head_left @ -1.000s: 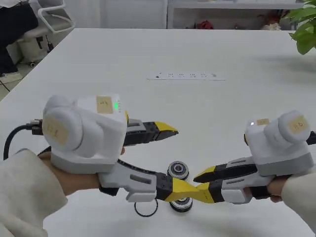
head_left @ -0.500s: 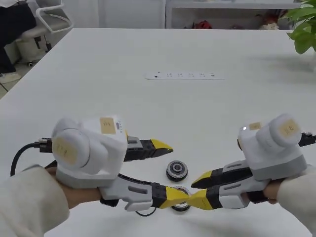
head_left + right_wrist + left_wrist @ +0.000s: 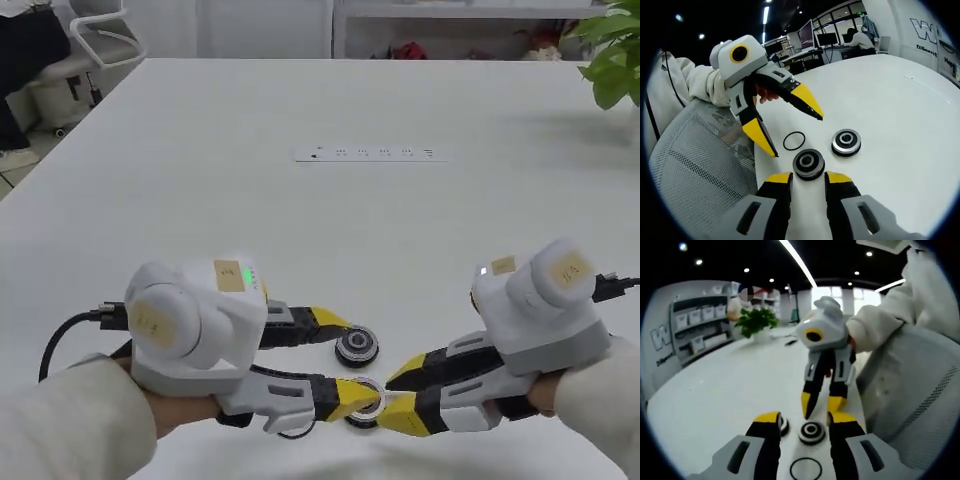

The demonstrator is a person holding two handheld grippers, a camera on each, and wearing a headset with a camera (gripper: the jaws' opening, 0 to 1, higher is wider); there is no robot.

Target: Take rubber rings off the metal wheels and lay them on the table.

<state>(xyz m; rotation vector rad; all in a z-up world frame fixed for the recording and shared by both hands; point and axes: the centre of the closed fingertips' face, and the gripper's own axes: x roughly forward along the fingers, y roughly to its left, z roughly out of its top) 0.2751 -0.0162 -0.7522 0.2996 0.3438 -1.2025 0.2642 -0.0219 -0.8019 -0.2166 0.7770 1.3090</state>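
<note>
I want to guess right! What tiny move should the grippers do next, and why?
Probably shut the left gripper on the near wheel: it sits between those open jaws, its rim looks dark with rubber, and one loose ring already lies on the table.

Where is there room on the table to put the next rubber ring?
The wide bare table between the power strip and the far wheel is free. Nearer you it is crowded: the near wheel, the loose ring, the left gripper and right gripper all bunch together.
</note>
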